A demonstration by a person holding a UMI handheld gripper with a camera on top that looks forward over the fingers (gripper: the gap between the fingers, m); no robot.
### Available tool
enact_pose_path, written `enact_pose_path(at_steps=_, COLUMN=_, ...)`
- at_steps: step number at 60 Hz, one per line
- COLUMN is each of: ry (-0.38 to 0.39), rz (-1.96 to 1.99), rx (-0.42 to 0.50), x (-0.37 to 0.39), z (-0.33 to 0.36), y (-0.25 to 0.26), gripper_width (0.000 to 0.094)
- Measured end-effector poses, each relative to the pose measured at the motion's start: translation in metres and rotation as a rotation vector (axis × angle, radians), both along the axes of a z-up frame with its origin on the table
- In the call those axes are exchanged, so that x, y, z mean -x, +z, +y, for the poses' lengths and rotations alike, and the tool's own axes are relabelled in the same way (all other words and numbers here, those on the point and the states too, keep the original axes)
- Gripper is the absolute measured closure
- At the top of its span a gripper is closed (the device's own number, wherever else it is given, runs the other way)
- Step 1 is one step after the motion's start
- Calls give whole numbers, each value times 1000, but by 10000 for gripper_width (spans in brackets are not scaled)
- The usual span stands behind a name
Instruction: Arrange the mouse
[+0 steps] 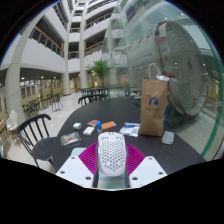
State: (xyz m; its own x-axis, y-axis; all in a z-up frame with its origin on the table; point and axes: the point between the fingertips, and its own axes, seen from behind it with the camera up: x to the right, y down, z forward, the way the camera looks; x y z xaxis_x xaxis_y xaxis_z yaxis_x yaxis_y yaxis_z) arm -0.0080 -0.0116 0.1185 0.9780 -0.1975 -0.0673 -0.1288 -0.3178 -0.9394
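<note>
1. The claw (111, 168) has two white fingers (78, 170) w/ pink pads (89, 157) on the inner sides. It is open about as wide as the mouse, no more.
2. A white computer mouse w/ lots of small holes in its shell (111, 153) sits btwn the fingers. Both pink pads press on its sides, so the claw has hold of it.
3. The mouse is up off the round dark table (125, 115), which is ahead of the claw & lower.
4. A brown paper bag w/ handles (153, 105) stands upright on the table, ahead & to the right of the claw. Its top is open, but can't tell what is in it.
5. A small flat grey thing (168, 137) lies near the bag's base, right of the fingers.
6. Ahead & a bit left: a small orange box (107, 125), a white-and-blue flat packet (131, 128), a few more small bits (72, 136). Can't tell what they are.
7. Black chairs (35, 127) stand at the table, left of the claw & beyond it.
8. A green potted plant (101, 70) stands far beyond the table.
9. Big hall w/ white balconies (45, 40) far ahead.
</note>
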Motion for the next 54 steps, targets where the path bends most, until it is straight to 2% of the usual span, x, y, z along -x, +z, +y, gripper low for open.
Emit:
enact_pose_path(at_steps=9, ry=12, rz=10, rx=188, x=45, z=27, y=-86, gripper_width=588)
enact_pose_path(at_steps=13, ry=-15, rz=-1, rx=246, x=46, z=31, y=-110, gripper_width=582)
enact_pose_path(at_steps=19, ry=-23, rz=-41, rx=270, x=43, z=34, y=-126, gripper_width=517)
enact_pose_path(at_steps=25, ry=20, rz=-76, rx=303, x=46, z=31, y=-133, gripper_width=424)
enact_pose_path(at_steps=27, ry=52, rz=-68, rx=300, x=47, z=30, y=-131, gripper_width=380)
enact_pose_path(at_steps=30, ry=133, rz=-19, rx=302, x=57, z=25, y=-127, gripper_width=210)
enact_pose_path(at_steps=31, ry=162, rz=5, rx=295, x=59, z=21, y=-124, gripper_width=88)
enact_pose_path(at_steps=32, ry=184, rz=29, rx=286, x=61, z=18, y=-120, gripper_width=63)
enact_pose_path(at_steps=34, ry=217, rz=64, rx=280, x=64, z=9, y=-113, gripper_width=93)
enact_pose_path(at_steps=37, ry=259, rz=92, rx=276, x=61, z=-11, y=-102, gripper_width=80)
enact_pose_path(at_steps=42, ry=291, rz=86, rx=258, x=37, z=-46, y=-83, gripper_width=81)
enact_pose_path(at_steps=54, ry=238, rz=83, rx=239, x=-49, z=-121, y=-66, gripper_width=84)
